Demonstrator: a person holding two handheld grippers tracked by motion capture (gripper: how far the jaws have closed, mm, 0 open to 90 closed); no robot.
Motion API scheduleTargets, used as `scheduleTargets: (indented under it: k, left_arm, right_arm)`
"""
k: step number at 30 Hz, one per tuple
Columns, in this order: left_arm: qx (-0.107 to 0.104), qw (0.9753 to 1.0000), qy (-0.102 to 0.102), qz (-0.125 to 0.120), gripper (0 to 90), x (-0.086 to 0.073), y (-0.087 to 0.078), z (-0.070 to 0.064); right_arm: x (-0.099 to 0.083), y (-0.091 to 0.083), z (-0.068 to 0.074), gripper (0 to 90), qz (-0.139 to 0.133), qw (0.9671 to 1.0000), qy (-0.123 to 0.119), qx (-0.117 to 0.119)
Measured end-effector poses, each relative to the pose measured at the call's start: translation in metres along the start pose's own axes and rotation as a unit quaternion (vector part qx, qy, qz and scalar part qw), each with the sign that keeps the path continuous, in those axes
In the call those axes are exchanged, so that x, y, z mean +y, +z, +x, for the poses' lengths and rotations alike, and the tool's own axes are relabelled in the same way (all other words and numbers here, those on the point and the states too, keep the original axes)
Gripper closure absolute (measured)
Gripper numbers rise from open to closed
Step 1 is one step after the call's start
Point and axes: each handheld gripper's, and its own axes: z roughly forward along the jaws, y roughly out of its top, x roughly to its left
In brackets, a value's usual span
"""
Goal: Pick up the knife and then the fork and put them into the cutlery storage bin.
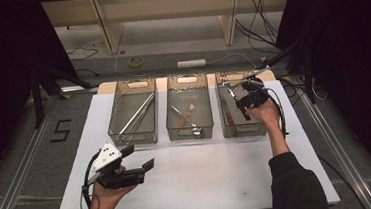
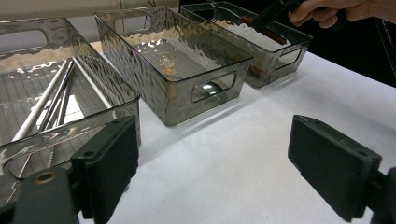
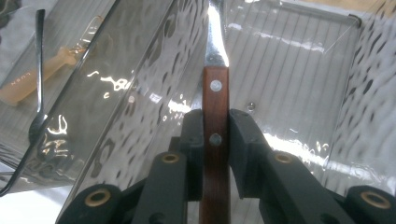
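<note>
Knife (image 3: 215, 107) with the wooden handle is in your right gripper (image 1: 242, 100), held over the right bin (image 1: 260, 128) at the far right of the desk (image 1: 204, 178). From the high view, your left gripper (image 1: 140, 163) hovers low over the bare white sheet in front of the left bin (image 1: 115, 125), which holds long metal sticks, while the middle bin (image 1: 172, 120) holds a spoon and a pale utensil. Sorting looks well along: both of those bins are already filled, the sheet carries nothing loose, and what seems left is to lower and release the knife. In the left gripper view, your jaws stand wide apart with nothing between them, and the metal sticks (image 2: 44, 100) lie along the floor of the near bin. In the right gripper view, your jaws are closed tight on the handle just below its rivets, with the blade pointing away into the bin. The blade tip is cut off at the top edge, and glare on the rippled walls makes it hard to tell whether the knife touches the bin floor.
</note>
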Motion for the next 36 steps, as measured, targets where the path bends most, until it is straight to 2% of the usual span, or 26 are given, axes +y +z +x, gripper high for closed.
scheduleTargets:
  k: [20, 36]
  left_arm:
    - [0.000, 1.0000, 0.000, 0.000, 15.8, 0.000, 0.000, 0.000]
    - [0.000, 1.0000, 0.000, 0.000, 15.8, 0.000, 0.000, 0.000]
  right_arm:
    - [-0.007, 0.016, -0.001, 77.1, 0.021, 0.9997, 0.011, -0.007]
    - [-0.007, 0.023, 0.002, 76.8, 0.036, 0.9993, 0.011, -0.010]
